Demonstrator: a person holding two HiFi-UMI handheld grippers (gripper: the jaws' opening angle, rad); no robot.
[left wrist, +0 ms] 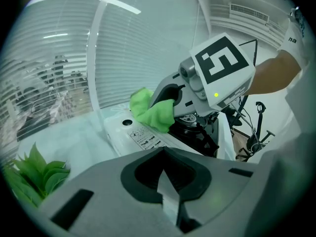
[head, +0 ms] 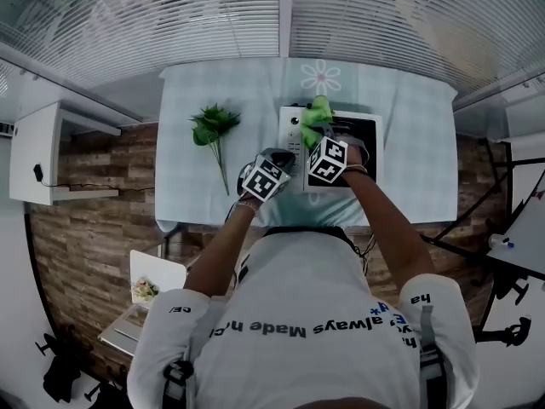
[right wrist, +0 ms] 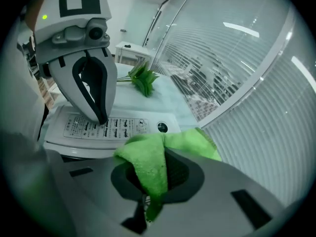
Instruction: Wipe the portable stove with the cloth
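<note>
Reads "always Made", upside down, across the shirt [head: 302, 331] at lower centre of head view. Tiny print on label [right wrist: 101, 127] of portable stove [right wrist: 153, 118], too small to read.

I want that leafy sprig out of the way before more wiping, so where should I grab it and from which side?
Grip the sprig by its bare stem, not the leaves. It lies flat on the table with the stem end toward you, so come down from above, jaws across the stem. The left gripper is nearer and empty, but its jaws are shut, so open them first.
</note>
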